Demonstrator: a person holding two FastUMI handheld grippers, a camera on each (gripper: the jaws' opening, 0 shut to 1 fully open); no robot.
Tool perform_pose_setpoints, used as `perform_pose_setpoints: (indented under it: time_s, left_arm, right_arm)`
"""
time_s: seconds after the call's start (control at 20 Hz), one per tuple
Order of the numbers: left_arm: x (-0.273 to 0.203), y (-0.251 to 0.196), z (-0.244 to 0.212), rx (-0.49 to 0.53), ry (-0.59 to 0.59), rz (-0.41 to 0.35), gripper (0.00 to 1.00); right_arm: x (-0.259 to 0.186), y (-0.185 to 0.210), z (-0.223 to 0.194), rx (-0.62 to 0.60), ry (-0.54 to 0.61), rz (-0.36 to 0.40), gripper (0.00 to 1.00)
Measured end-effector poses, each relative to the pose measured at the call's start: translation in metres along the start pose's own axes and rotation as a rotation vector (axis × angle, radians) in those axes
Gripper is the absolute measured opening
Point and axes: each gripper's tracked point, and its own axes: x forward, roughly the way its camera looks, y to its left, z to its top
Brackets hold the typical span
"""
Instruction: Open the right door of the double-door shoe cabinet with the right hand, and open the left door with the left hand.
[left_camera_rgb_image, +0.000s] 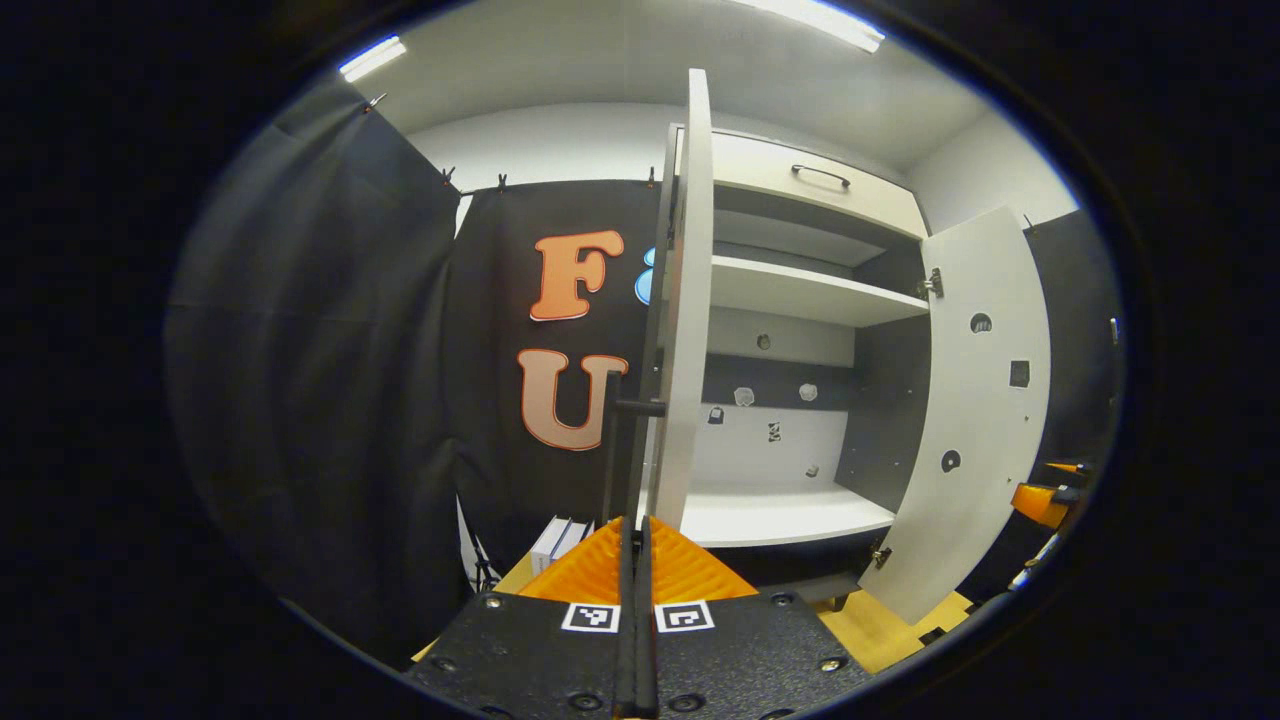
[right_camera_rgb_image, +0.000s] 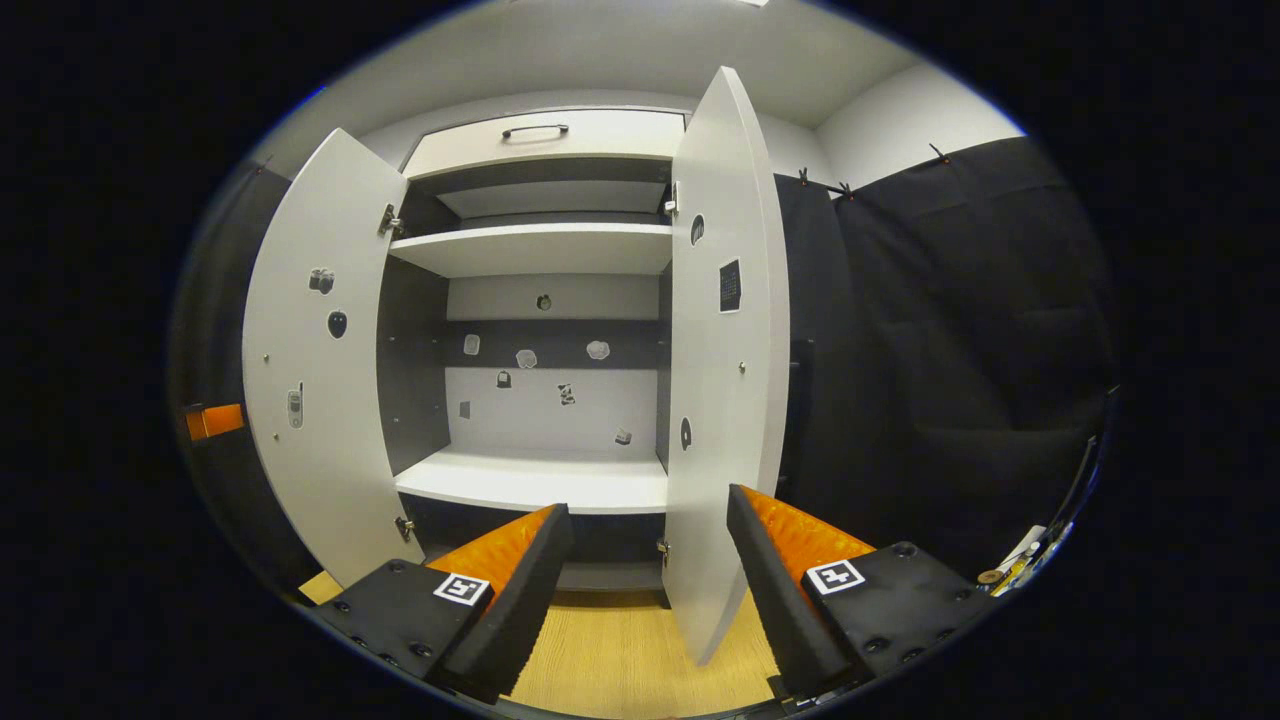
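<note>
Both flat, matte pale doors of the shoe cabinet (right_camera_rgb_image: 545, 300) stand swung outward, baring smooth shelves and a dark back panel. In the left gripper view, the left gripper (left_camera_rgb_image: 636, 560) has its ribbed fingers pressed together on the thin dark bar handle (left_camera_rgb_image: 622, 450) of the left door (left_camera_rgb_image: 685, 300), seen edge-on. In the right gripper view, the right gripper (right_camera_rgb_image: 650, 560) is spread wide with nothing between its fingers; the right door (right_camera_rgb_image: 725, 350) seems to hang between them, apparently untouched.

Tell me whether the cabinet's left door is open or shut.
Open. In the right gripper view the left door stands swung out from the cabinet, its inner face showing and the shelves exposed.
</note>
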Motion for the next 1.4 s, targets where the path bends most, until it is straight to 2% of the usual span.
perform_pose_setpoints:
  time_s: [0.3, 0.4, 0.45, 0.5, 0.55, 0.6, 0.65, 0.7, 0.9, 1.0, 1.05, 1.1, 1.4]
  left_arm:
    - [-0.007, -0.005, 0.002, -0.01, -0.001, 0.009, 0.0]
    - [-0.009, -0.012, 0.003, -0.022, -0.006, -0.011, 0.0]
    - [-0.009, -0.016, 0.004, -0.026, -0.009, -0.022, 0.05]
    - [-0.008, -0.017, 0.005, -0.027, -0.014, -0.028, 0.05]
    - [-0.008, -0.02, 0.005, -0.026, -0.016, -0.041, 0.29]
    - [-0.008, -0.022, 0.005, -0.022, -0.019, -0.047, 0.3]
    - [-0.01, -0.022, 0.006, -0.021, -0.023, -0.052, 0.42]
    - [-0.008, -0.023, 0.005, -0.023, -0.023, -0.052, 0.46]
    - [-0.009, -0.026, 0.003, -0.015, -0.011, -0.047, 0.82]
    - [-0.008, -0.024, 0.003, 0.007, -0.015, -0.045, 0.85]
    - [-0.007, -0.024, 0.004, 0.015, -0.018, -0.044, 0.92]
    - [-0.007, -0.024, 0.004, 0.021, -0.022, -0.047, 0.94]
    - [-0.006, -0.031, 0.003, 0.01, -0.017, -0.064, 0.95]
  right_arm:
    - [-0.004, -0.005, 0.002, -0.005, -0.006, -0.02, 0.99]
    - [-0.007, -0.009, 0.001, -0.005, 0.0, -0.033, 0.99]
    - [-0.009, -0.011, 0.001, -0.004, 0.002, -0.04, 0.99]
    - [-0.011, -0.013, 0.001, -0.005, 0.002, -0.047, 0.99]
    - [-0.013, -0.015, 0.001, -0.006, 0.002, -0.054, 0.99]
    - [-0.014, -0.017, 0.001, -0.006, -0.001, -0.059, 0.99]
    - [-0.015, -0.019, 0.002, -0.005, -0.006, -0.062, 0.99]
    - [-0.017, -0.018, 0.003, -0.003, -0.01, -0.065, 0.99]
    - [-0.023, -0.023, 0.004, 0.004, -0.02, -0.077, 0.99]
    - [-0.026, -0.025, 0.004, 0.003, -0.022, -0.082, 0.99]
    - [-0.027, -0.027, 0.004, 0.0, -0.021, -0.088, 0.99]
    - [-0.027, -0.028, 0.004, -0.002, -0.021, -0.095, 0.99]
    - [-0.029, -0.028, 0.001, 0.0, -0.013, -0.099, 0.99]
